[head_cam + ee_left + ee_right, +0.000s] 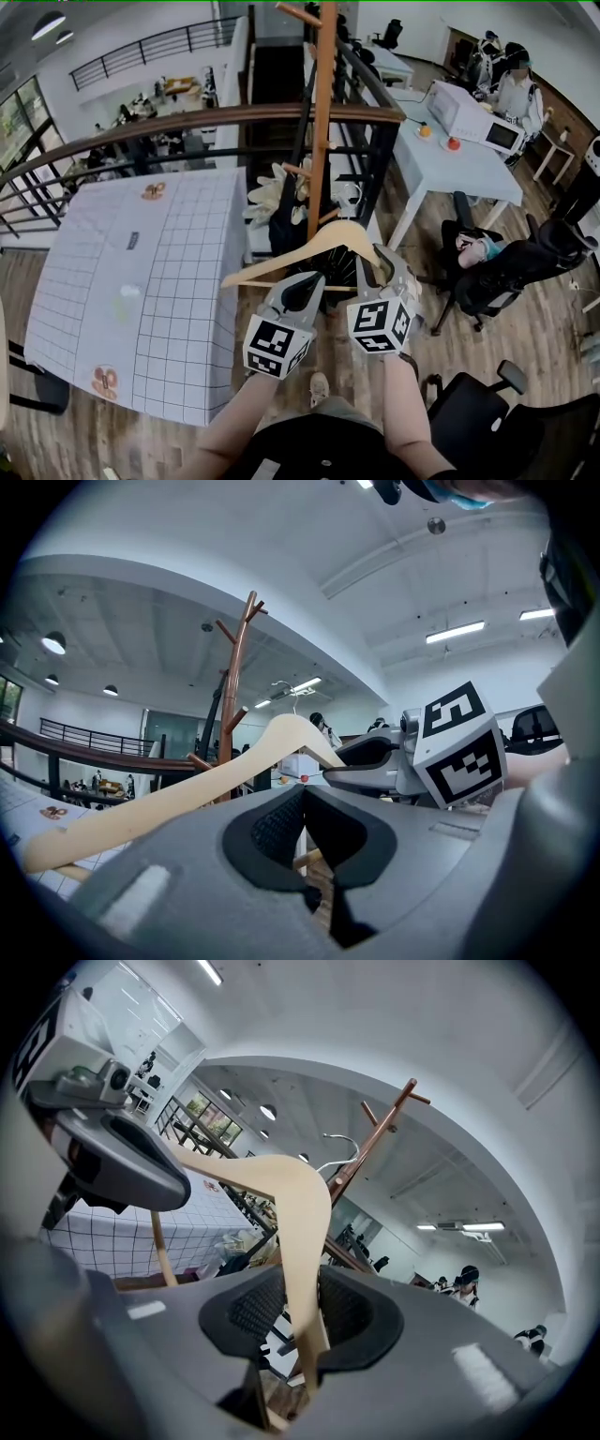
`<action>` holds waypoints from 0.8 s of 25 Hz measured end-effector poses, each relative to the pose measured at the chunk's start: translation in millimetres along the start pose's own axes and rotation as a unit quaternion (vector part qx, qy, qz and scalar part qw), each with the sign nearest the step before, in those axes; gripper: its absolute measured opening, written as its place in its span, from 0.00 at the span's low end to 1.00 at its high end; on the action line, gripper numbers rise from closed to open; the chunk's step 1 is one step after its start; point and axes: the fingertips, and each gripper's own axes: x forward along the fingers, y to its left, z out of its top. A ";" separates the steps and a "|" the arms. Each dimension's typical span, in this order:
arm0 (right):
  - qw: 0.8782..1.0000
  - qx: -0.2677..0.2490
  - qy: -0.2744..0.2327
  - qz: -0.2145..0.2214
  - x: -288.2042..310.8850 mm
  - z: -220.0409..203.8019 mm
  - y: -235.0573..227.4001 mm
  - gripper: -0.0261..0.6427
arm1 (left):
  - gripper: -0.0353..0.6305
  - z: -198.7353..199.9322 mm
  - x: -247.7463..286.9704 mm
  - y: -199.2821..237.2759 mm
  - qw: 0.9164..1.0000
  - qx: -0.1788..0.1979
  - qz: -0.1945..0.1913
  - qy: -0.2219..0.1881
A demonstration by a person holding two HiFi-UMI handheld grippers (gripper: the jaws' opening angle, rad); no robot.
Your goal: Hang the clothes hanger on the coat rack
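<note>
A pale wooden clothes hanger (309, 251) with a metal hook (349, 199) is held up in front of the brown wooden coat rack (322, 112). The hook is close to the pole, below its upper pegs. My left gripper (307, 281) is shut on the hanger's lower bar. In the left gripper view the jaws (302, 803) meet with the bar wedged low between them, and the hanger's arm (187, 794) slants above. My right gripper (373, 258) is shut on the hanger's right arm, and its pads (328, 1307) press that arm (298, 1213). The rack (375, 1143) rises behind.
A table under a gridded cloth (141, 272) stands to the left. A curved railing (187, 122) runs behind the rack. Dark and white garments (272, 192) hang low on the rack. Black office chairs (497, 262) and a white desk (459, 155) are on the right.
</note>
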 end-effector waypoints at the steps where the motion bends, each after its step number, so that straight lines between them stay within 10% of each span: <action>1: 1.000 0.000 -0.002 0.002 6.9 0.3 -4.5 0.20 | 0.05 1.6 5.8 3.9 1.000 0.000 0.003 -0.001; 20: 0.998 -0.024 -0.055 0.032 115.9 11.1 -67.1 0.20 | 0.05 16.5 108.9 56.1 0.999 0.010 0.048 -0.011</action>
